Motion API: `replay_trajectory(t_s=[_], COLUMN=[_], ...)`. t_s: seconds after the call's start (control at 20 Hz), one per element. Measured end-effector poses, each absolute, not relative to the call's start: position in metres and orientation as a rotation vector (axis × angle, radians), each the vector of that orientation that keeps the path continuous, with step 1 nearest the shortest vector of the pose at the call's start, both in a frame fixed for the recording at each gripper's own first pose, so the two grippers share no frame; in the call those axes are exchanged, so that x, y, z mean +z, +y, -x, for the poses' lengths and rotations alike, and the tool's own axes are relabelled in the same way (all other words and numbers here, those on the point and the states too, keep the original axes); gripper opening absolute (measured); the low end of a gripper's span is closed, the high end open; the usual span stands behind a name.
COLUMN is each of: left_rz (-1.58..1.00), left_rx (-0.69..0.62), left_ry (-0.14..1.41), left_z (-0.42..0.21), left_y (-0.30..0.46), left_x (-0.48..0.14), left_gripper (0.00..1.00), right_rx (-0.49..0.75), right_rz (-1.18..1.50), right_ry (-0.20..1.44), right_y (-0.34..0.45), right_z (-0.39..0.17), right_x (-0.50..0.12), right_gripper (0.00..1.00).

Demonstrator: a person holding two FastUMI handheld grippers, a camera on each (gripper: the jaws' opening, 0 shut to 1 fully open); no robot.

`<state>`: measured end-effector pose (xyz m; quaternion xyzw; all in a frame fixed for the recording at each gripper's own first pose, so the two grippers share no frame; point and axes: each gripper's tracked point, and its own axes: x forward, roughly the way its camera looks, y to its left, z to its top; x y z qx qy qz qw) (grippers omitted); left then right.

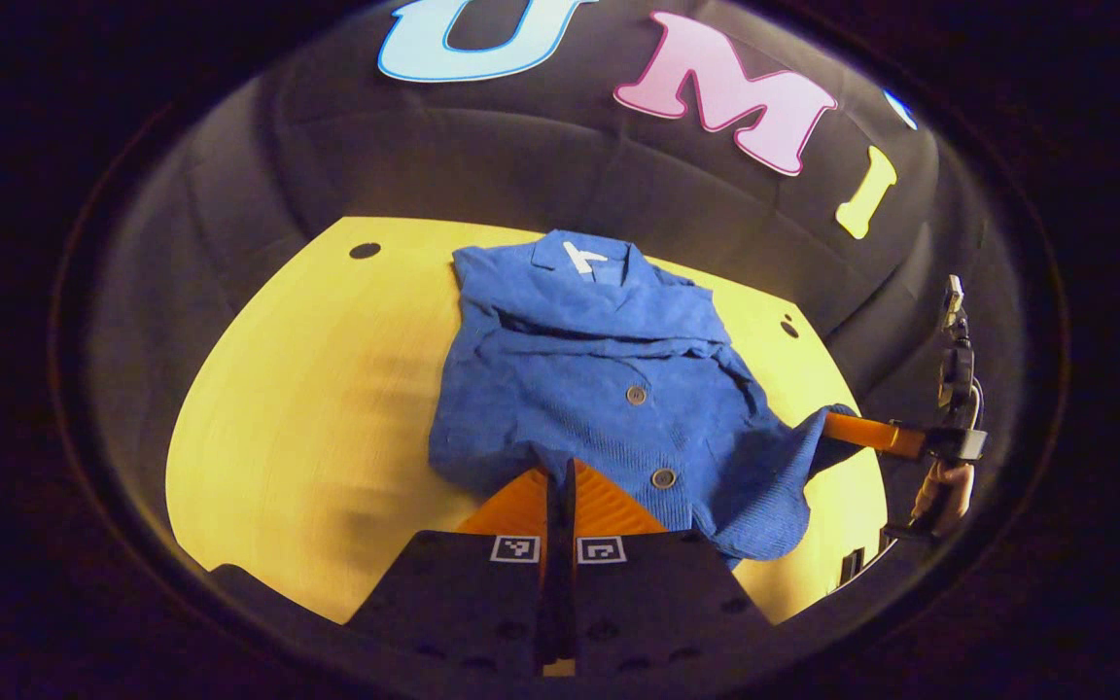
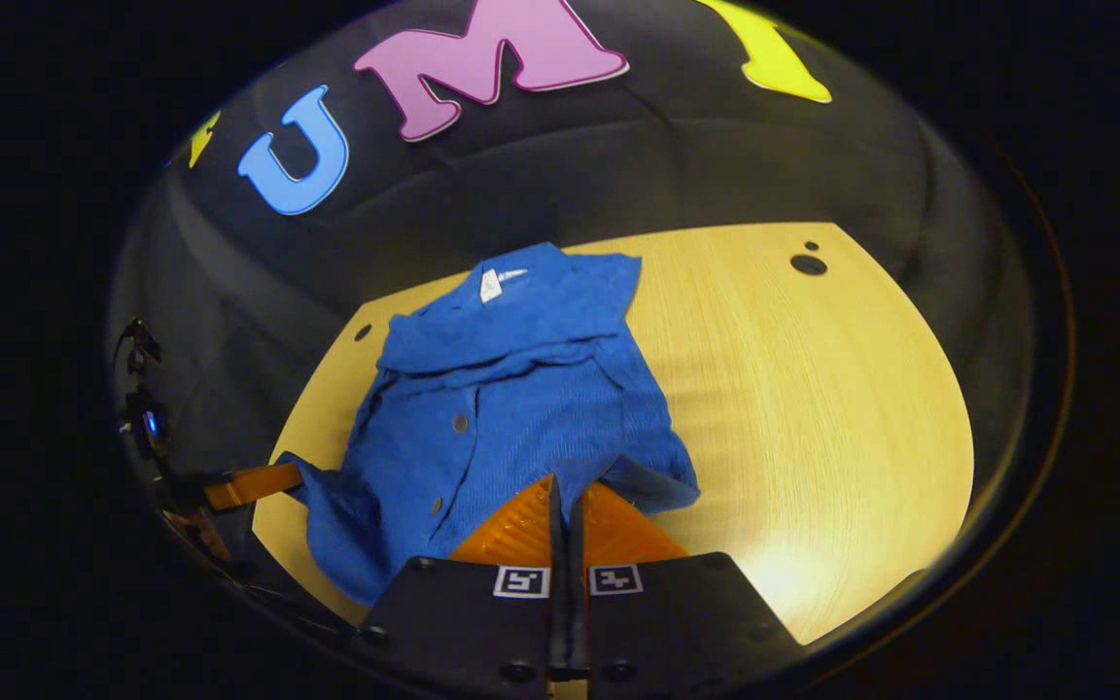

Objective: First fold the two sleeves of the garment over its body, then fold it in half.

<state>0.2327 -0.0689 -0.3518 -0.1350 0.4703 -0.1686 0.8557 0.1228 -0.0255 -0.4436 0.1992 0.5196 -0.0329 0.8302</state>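
Left gripper view: blue garment spread on yellow table, straight ahead of left gripper. Orange fingers pressed together, pinching the garment's near hem between the tips. Both sleeves already laid across the body, collar at the far end. Off to the right of these fingers, right gripper reaching in with its orange fingers, tips hidden in the garment's other near corner.

Right gripper view: right gripper closed tight on the near hem, cloth bunched just over the fingertips. Garment stretching ahead and leftward. Left gripper at far left, fingers meeting the hem's opposite corner.
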Motion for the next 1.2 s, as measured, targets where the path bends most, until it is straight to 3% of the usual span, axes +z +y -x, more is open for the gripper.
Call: replay_trajectory(t_s=[0.3, 0.7, 1.1, 1.2], left_rz=[0.268, 0.256, 0.259, 0.256], left_rx=[-0.344, -0.244, -0.235, -0.225], left_ry=[0.816, 0.471, 0.413, 0.463], left_z=[-0.326, -0.517, -0.603, -0.606], left_y=[-0.075, -0.058, -0.065, -0.070], left_x=[-0.330, -0.315, -0.396, -0.424], left_gripper=[0.00, 0.00, 0.00, 0.07], right_rx=[-0.038, -0.080, -0.215, -0.211], right_rz=[-0.406, -0.335, -0.296, -0.266], right_ry=[0.967, 0.773, 0.741, 0.763], right_y=[-0.036, -0.086, -0.124, -0.125], right_z=[-0.218, -0.365, -0.432, -0.430], right_x=[-0.433, -0.446, -0.543, -0.567], right_gripper=[0.01, 0.00, 0.01, 0.04])
